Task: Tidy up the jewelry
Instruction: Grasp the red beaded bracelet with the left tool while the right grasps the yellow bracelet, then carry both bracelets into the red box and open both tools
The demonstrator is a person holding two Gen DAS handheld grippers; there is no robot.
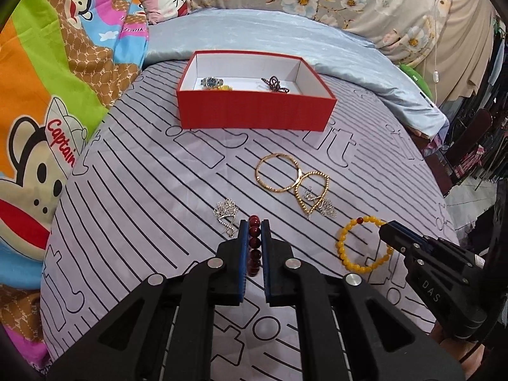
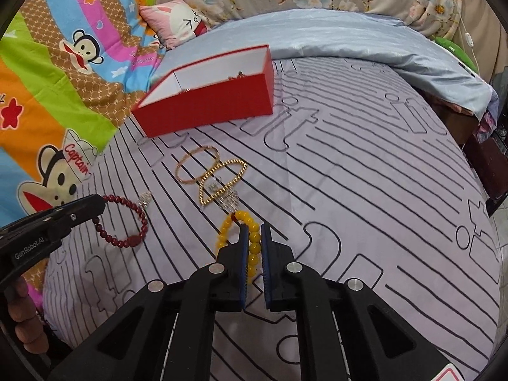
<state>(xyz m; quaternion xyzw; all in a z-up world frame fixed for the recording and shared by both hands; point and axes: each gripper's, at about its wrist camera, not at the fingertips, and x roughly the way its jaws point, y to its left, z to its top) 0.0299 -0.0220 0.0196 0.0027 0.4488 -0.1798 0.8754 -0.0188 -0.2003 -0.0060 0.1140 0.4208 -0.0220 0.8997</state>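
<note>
- Beads fill both grips: the left gripper (image 1: 254, 227) has its jaws closed on a dark red bead bracelet (image 1: 254, 247), and the right gripper (image 2: 254, 230) has its jaws closed on a yellow bead bracelet (image 2: 250, 241).
- Left wrist view alone looks down into the red box (image 1: 254, 111) on the striped bed sheet (image 1: 143, 197): a wristwatch (image 1: 212, 82) lies at its left end and a dark beaded piece (image 1: 274, 84) towards the right.
- Right wrist view sees the same box at an angle, so its near red wall hides nearly all of the contents.
- Left wrist view shows the yellow bracelet as a whole ring, with the right gripper's tip on its far right side; the red bracelet appears there only as a line of beads between the blue pads.
- Right wrist view reverses this: the red bracelet shows as a full loop hanging from the left gripper's tip, while the yellow one is partly hidden by the jaws.
- Between box and grippers, a gold bangle (image 1: 277, 173) and a gold chain bracelet (image 1: 312, 192) lie touching on the sheet, with a small silver piece (image 1: 327, 208) at the chain's near end.
- A silver necklace heap (image 1: 226, 214) lies just left of the left gripper's tip; the right wrist view catches only a bit of it beyond the red loop.
- Fingers (image 2: 27, 320) of the person's left hand show only in the right wrist view.
</note>
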